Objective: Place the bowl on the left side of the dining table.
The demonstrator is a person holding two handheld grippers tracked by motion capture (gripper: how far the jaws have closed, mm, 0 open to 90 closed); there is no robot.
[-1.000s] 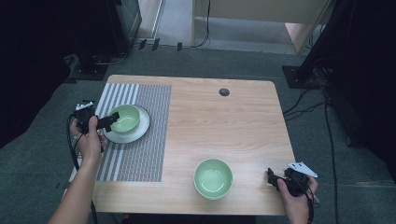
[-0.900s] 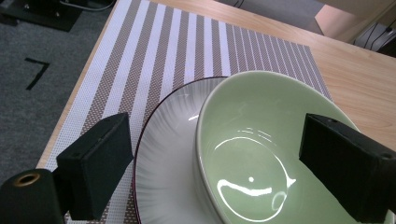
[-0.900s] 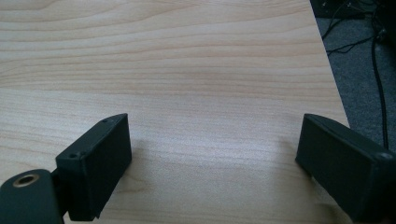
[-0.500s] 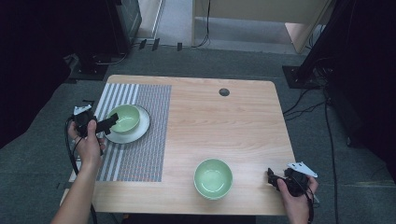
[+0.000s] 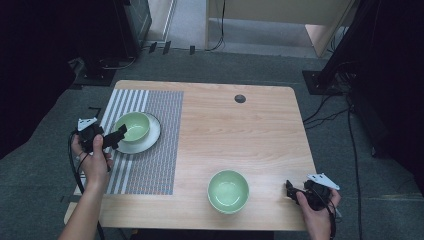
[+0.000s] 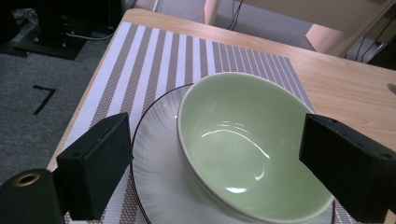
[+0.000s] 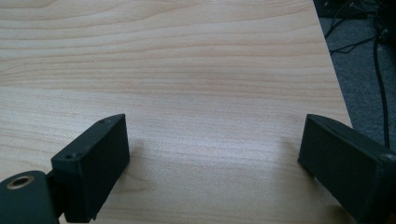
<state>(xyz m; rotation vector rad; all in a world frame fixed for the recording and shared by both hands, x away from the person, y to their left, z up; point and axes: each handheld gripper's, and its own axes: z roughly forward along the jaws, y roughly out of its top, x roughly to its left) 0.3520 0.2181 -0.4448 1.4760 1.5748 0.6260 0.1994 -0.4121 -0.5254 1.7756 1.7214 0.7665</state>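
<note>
A pale green bowl (image 5: 132,125) (image 6: 243,154) sits on a white plate (image 5: 147,142) (image 6: 156,163) on the striped placemat (image 5: 150,160) at the table's left. My left gripper (image 5: 119,136) (image 6: 215,172) hangs open just left of the plate, its jaws wide and standing either side of the bowl's near rim without touching it. A second green bowl (image 5: 228,190) stands alone near the front edge. My right gripper (image 5: 292,192) (image 7: 212,163) rests low at the front right corner, open, with bare wood between its jaws.
The wooden table (image 5: 240,135) has a dark round hole (image 5: 240,98) near its back edge. Cables (image 5: 330,107) and black stands lie on the grey floor around it. A black mark (image 6: 43,98) shows on the floor left of the table.
My left gripper has drawn back toward the person and away from the bowl on the plate, which stays put. The right gripper has not moved.
</note>
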